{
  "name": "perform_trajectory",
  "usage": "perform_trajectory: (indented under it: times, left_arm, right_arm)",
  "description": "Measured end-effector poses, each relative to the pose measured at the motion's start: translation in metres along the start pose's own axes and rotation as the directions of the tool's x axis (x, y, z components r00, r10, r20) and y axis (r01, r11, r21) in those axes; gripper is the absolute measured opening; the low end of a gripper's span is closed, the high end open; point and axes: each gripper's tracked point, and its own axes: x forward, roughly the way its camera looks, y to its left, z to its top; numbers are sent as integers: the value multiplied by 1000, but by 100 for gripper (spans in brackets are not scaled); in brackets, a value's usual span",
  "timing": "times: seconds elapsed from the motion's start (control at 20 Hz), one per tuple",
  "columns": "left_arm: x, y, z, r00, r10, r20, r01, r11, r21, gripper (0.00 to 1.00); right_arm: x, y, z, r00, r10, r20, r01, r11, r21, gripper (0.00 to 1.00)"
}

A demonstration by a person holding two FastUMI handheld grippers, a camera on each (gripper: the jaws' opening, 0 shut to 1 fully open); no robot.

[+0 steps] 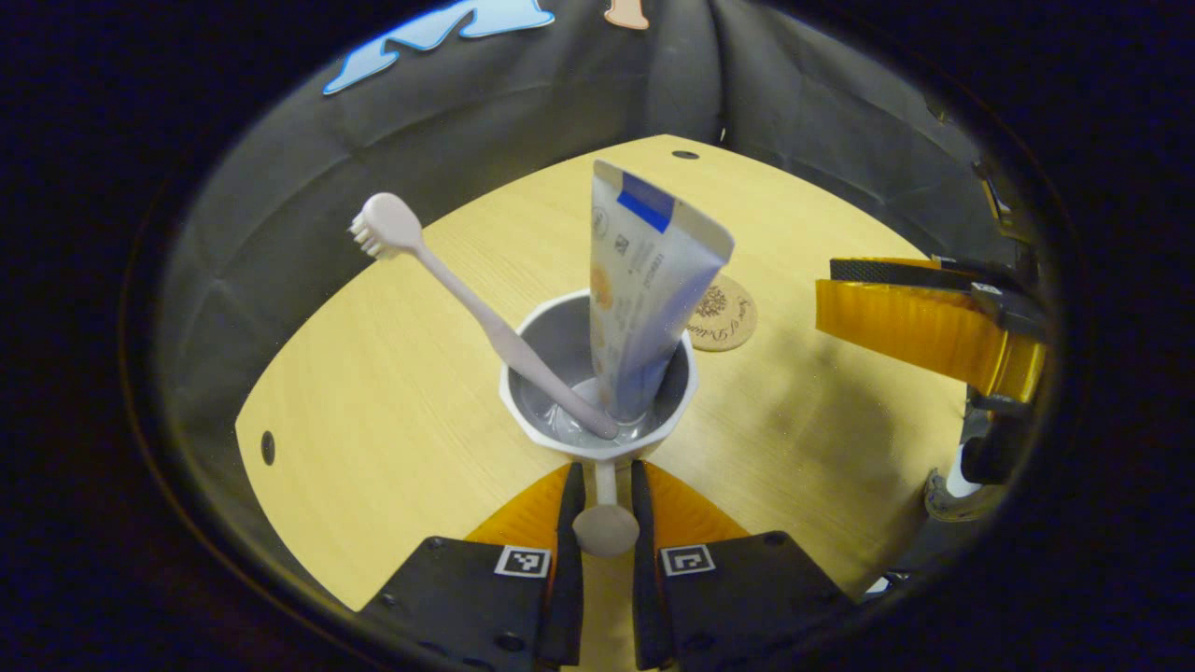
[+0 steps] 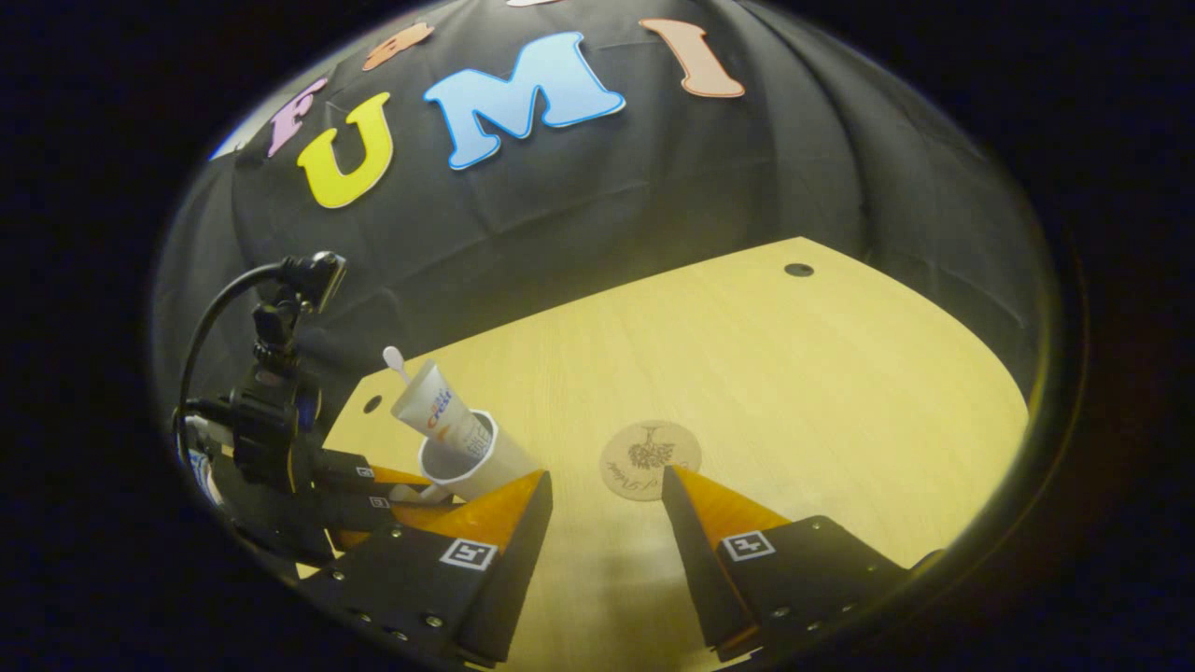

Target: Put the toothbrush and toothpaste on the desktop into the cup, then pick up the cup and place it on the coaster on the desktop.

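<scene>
wooden desktop [image 1: 392, 373] carries everything; pale, with small round holes near its far corner and left edge. right gripper [image 2: 605, 523] hovers over the desktop with its fingers spread wide and nothing between them, aimed at the coaster. left gripper [image 1: 607, 523] sits at the cup's near side, its two fingers either side of the handle [image 1: 606, 518]; they look close against it, but i cannot tell whether both press on it.

cup [image 1: 597, 397] stands upright toward the middle of the desktop: white, faceted rim, grey inside, thin handle ending in a round knob. it looks like hard plastic, light and stiff, likely a bit slippery. with tall contents leaning out it is top-heavy, so it could tip if swung. the handle is the obvious hold; grip close to the cup wall for less twist.

toothpaste tube [image 1: 644, 289] stands cap-down in the cup, flat end up, soft and squashy. toothbrush [image 1: 467, 308] leans out to the left, head up, handle end on the cup floor, light and free to slide.

round wooden coaster [image 1: 724, 315] lies flat beyond the cup toward the right, apart from it and bare. both items are in; the lift to the coaster is not yet done.
</scene>
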Motion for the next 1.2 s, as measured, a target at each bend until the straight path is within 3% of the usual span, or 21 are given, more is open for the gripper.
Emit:
perform_trajectory:
  times: [0.05,0.45,0.75,1.2]
  left_arm:
    - [-2,0,-1,1000,5,1,-5,1000,-12,24]
    - [-6,6,12,997,45,65,-43,999,-28,24]
    - [-10,-14,40,995,6,98,-7,1000,13,24]
    - [-7,-5,65,992,-58,108,53,997,51,24]
  right_arm:
    - [0,-2,-1,1000,-4,-2,4,1000,4,72]
    - [1,-6,-4,1000,-6,-14,6,1000,-6,72]
    - [-2,-15,-2,1000,-12,-15,12,1000,-7,72]
    - [-16,-74,8,996,-90,0,90,995,45,72]
